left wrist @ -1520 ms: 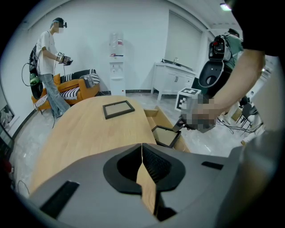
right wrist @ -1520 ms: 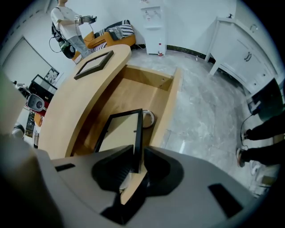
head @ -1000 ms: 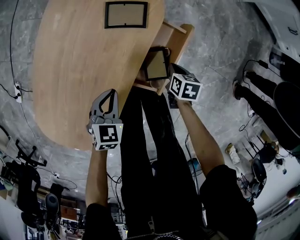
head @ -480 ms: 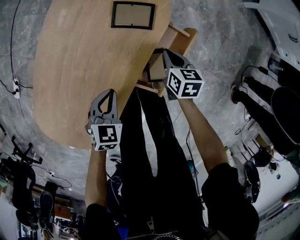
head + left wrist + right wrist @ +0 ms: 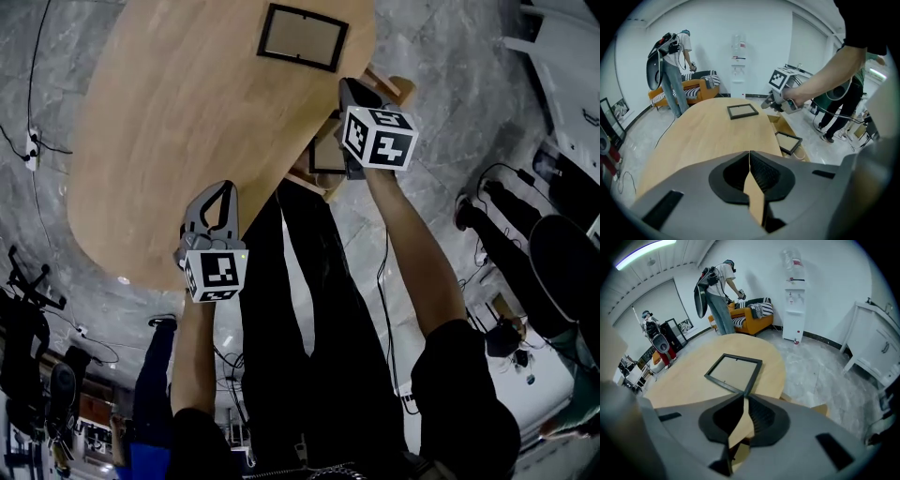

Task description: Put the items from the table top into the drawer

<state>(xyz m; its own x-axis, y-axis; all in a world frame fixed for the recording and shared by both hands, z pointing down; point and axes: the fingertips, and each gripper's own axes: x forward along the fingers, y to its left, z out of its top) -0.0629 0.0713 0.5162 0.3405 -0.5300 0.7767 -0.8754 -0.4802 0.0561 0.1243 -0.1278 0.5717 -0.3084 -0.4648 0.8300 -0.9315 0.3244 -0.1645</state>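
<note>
Right gripper point(image 5: 349, 89), jaws together and empty, has risen off the stowed frame point(image 5: 326, 155) in the drawer point(image 5: 401, 88) toward the last frame point(image 5: 303, 37) at the tabletop's point(image 5: 187, 122) far edge. Left gripper point(image 5: 222, 192) is likewise closed, holding nothing.

Oval light-wood desk point(image 5: 178, 131): smooth, matt, fine grain. Black rectangular picture frame point(image 5: 303, 37) on it: matt black rim, beige panel with a faint sheen. Second black picture frame point(image 5: 788, 142): same finish. Grey veined stone floor point(image 5: 450, 103): polished, glossy. Left tongs point(image 5: 749, 153) and right tongs point(image 5: 743, 398): matt grey plastic shells, black ribbed pads point(image 5: 761, 176). White marker cube point(image 5: 215, 273): matt, black print.
</note>
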